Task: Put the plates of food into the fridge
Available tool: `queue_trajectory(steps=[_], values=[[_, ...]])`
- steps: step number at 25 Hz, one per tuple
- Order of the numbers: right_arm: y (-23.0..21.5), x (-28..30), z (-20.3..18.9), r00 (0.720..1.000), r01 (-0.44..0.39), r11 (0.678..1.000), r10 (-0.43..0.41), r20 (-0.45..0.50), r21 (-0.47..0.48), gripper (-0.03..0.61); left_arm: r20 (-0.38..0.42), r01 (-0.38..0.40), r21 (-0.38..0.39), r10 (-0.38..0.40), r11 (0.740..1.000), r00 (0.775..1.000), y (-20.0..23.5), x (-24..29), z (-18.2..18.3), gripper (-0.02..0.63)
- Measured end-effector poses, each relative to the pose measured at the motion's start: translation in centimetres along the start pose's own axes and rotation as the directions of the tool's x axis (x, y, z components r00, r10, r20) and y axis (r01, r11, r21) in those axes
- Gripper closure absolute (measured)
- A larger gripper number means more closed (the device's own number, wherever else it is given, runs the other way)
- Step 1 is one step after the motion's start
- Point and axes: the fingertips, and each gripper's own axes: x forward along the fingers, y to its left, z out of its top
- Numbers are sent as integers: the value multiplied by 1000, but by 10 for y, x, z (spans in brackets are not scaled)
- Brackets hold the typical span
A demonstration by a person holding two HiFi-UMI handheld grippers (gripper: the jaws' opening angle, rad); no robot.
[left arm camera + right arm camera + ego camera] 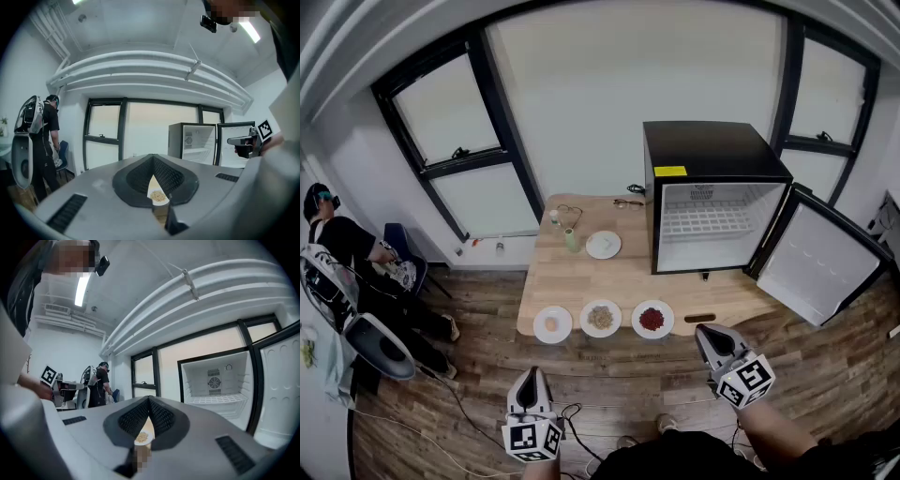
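Both my grippers hang just off the counter's (572, 281) near edge, over the wood floor (619, 375), touching no plate. L gripper (530, 373) sits out from the near left corner. Its jaws are pressed together at the tips w/ nothing btwn them. R gripper (705, 331) is close to the near edge, toward the right corner. Its jaws are also fully together and empty. Both point approx level, toward the counter.

Three plates line the near edge, left to right: egg plate (551, 324) by the near left corner, then grain plate (600, 319), then red-food plate (652, 320). Each is close to its neighbour but they don't touch. In both gripper views the grain plate shows through the slit below the jaw tips. A fourth white plate (603, 245) lies mid-counter w/ a small green cup (571, 241) just beside it on the left. Glasses (628, 202) lie at the far edge.

Fridge (712, 159) is black and stands on the far right part of the counter. Its door (820, 267) is swung wide, out past the right edge. The inside is white w/ one wire shelf (708, 222). All four plates are out on the counter.

A person (342, 246) is at the room's left side.
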Motion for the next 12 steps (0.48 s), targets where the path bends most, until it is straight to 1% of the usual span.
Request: queue_trajectory(steps=[4,6,9,12], values=[[21,13,-1,1000,-6,1000,6,5,-12,557,49,45,34,-46,998,998,-1,6,13,611],[33,15,-3,1000,-6,1000,6,-1,-20,558,60,66,34,-68,997,996,3,5,16,611],[44,16,-5,1000,7,999,-8,-12,-38,557,62,105,16,-106,994,992,5,1,12,611],[52,16,-10,999,33,999,-33,-21,-18,557,54,136,15,-137,991,989,5,-2,0,611]])
